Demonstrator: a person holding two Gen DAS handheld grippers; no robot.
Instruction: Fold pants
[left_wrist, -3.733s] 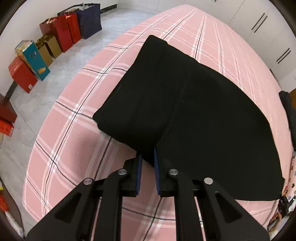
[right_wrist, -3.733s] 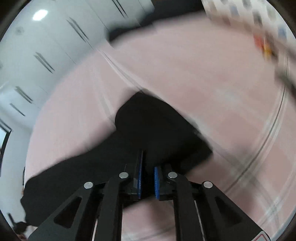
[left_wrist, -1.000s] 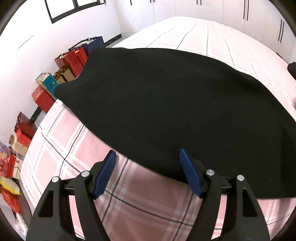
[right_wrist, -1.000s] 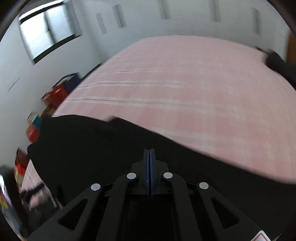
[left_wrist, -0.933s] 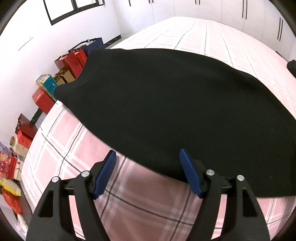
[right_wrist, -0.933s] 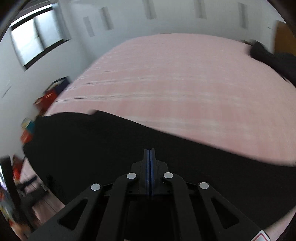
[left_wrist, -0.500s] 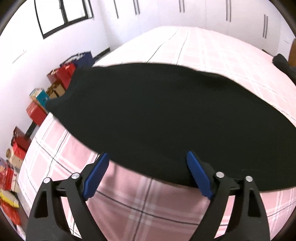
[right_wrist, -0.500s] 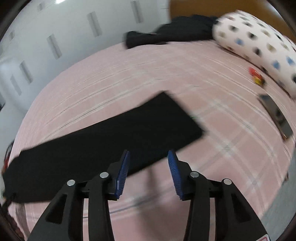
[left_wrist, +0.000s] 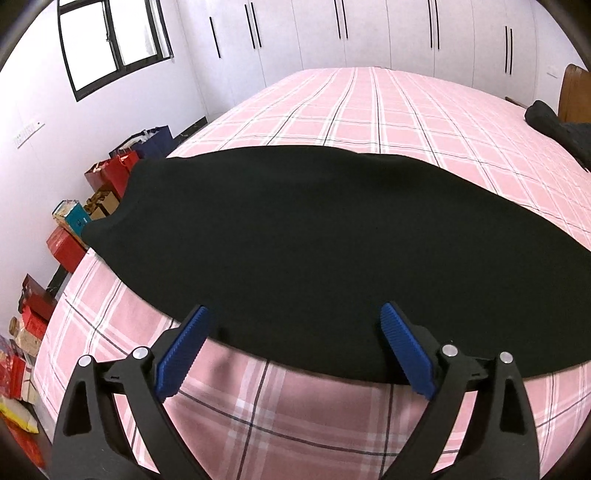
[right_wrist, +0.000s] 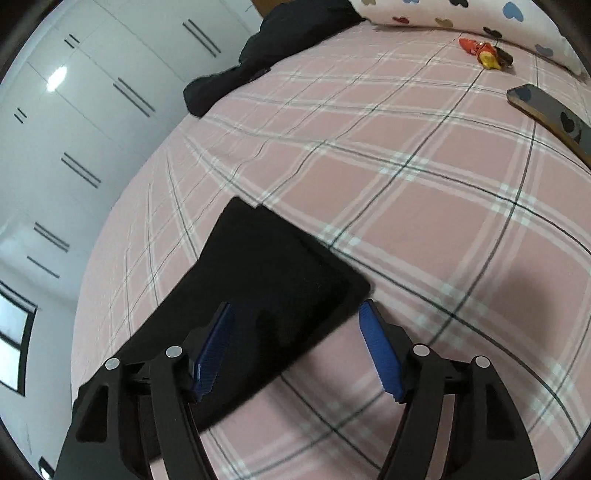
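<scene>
The black pants (left_wrist: 314, 240) lie flat in a long strip across the pink plaid bed (left_wrist: 369, 110). My left gripper (left_wrist: 291, 350) is open and empty, just above the pants' near edge. In the right wrist view the pants' squared end (right_wrist: 273, 280) lies on the bed (right_wrist: 424, 203). My right gripper (right_wrist: 295, 350) is open and empty, hovering over that end's near corner.
Red and blue gift bags and boxes (left_wrist: 110, 177) line the floor along the left wall. A dark garment pile (left_wrist: 554, 122) sits at the bed's far right, also in the right wrist view (right_wrist: 266, 55). A phone (right_wrist: 550, 110), a small red-yellow item (right_wrist: 480, 51) and a patterned pillow (right_wrist: 480, 14) lie near the headboard.
Both grippers let go of the pants and opened. The right gripper swung from the middle of the pants to their squared end. The left gripper drew back slightly and opened wider.
</scene>
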